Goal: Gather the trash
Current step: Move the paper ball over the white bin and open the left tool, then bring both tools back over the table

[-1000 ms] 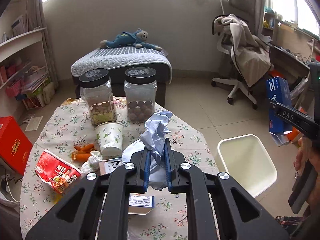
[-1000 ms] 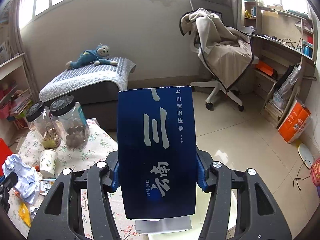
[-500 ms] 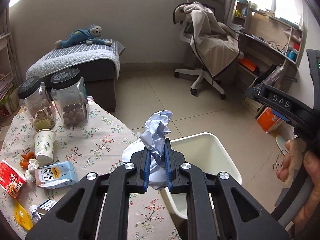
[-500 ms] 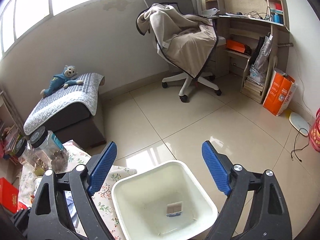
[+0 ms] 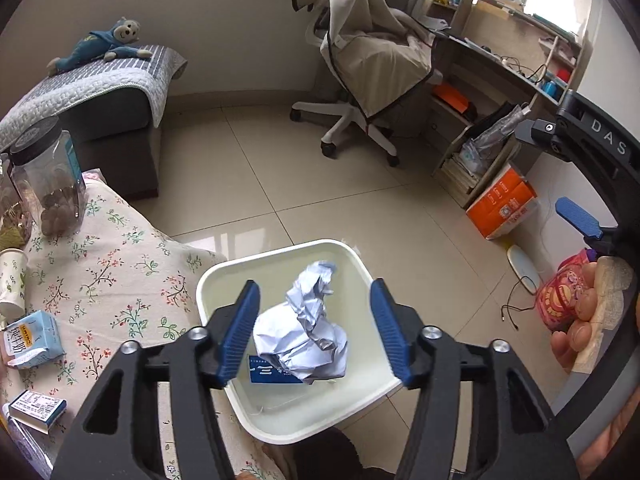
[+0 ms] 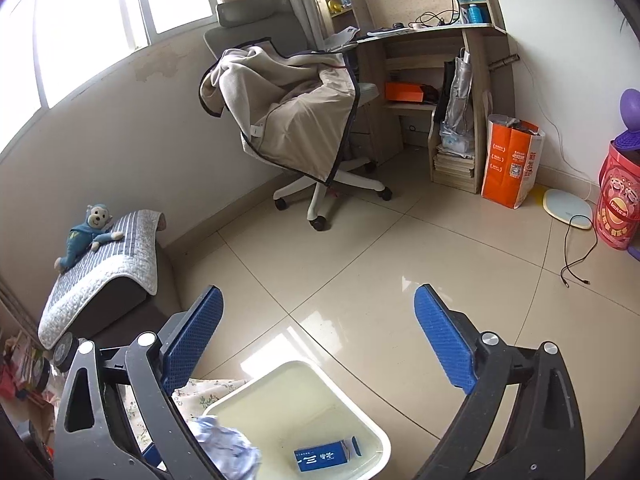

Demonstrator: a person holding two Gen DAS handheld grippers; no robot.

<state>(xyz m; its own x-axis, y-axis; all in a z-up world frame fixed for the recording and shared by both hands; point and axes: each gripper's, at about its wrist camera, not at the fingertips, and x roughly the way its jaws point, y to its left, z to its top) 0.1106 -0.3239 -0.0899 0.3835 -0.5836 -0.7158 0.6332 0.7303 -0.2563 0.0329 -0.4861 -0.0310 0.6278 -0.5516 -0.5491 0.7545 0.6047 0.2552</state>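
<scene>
A white plastic bin point(image 5: 352, 256) stands on the floor beside the table. My left gripper point(image 5: 316, 332) is open above it. A crumpled pale blue paper ball point(image 5: 308, 336) is between its jaws, loose over the bin. A dark blue carton point(image 5: 272, 374) lies on the bin's bottom. In the right wrist view my right gripper point(image 6: 320, 340) is open and empty, above the bin point(image 6: 384, 444). The blue carton point(image 6: 326, 456) and the paper ball point(image 6: 228, 448) show there too.
The table with a floral cloth point(image 5: 120, 280) holds a light blue packet point(image 5: 28, 338), a small box point(image 5: 36, 410), a paper cup point(image 5: 10, 284) and jars point(image 5: 50, 176). An office chair point(image 6: 296, 120), a desk, an orange bag point(image 6: 512, 160) and a low bed point(image 6: 100, 272) stand around.
My left gripper swung from the table to above the bin and opened, letting go of the paper ball. My right gripper dropped the blue carton into the bin and stayed open.
</scene>
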